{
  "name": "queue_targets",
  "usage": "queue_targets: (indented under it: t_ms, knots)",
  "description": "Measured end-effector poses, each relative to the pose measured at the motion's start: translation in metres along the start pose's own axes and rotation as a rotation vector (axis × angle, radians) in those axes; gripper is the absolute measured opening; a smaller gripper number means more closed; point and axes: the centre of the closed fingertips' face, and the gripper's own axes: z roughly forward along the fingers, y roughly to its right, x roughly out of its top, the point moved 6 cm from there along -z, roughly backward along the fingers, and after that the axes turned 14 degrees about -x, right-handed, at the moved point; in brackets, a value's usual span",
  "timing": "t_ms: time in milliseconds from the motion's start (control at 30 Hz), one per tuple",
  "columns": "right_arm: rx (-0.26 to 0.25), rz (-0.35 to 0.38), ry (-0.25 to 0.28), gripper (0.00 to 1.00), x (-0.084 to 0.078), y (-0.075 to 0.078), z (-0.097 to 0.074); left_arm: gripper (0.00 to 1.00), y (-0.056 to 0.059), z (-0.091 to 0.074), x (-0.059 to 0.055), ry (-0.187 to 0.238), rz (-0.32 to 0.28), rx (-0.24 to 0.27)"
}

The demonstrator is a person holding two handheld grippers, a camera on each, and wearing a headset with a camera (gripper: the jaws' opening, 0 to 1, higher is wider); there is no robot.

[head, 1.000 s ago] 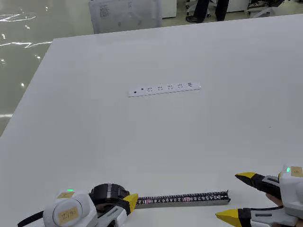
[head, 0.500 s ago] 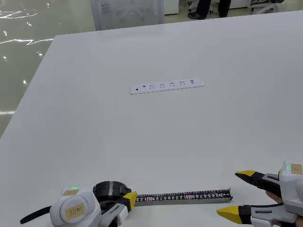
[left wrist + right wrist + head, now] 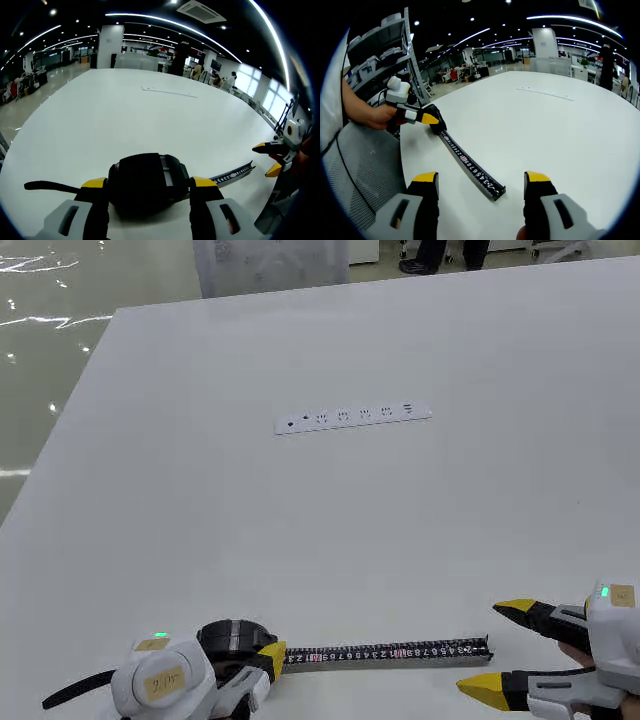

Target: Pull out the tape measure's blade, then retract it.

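Black casing with a dark strap trailing behind it: that is the tape measure (image 3: 232,638), and my left claw (image 3: 149,184) is clamped on it, one yellow-tipped jaw on either side of the body. From there the blade (image 3: 385,652) runs out flat along the white table (image 3: 300,520), away from my left claw and toward my right.

My right claw (image 3: 498,648) has its jaws standing wide apart and holds nothing. The blade's end hook (image 3: 496,191) lies just ahead of it, about level with the gap between the tips and touching neither of them.

A stretch of blade is already out, so I judge the pull to be under way or done. I cannot tell whether a lock is holding the blade out.

If more length is wanted, my right claw must slide forward and close on the hook end, then draw away while my left keeps the case pinned. If not, the return comes next, and it calls for the blade to go back in line with the case mouth.
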Motion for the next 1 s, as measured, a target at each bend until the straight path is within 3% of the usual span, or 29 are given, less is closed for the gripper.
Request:
queue_targets:
  t_ms: [1000]
  knots:
    - [0.003,-0.007,-0.004,0.68,-0.0022,0.0015,0.0027,0.61,0.0006,-0.0008,-0.0001,-0.013,-0.027,0.008]
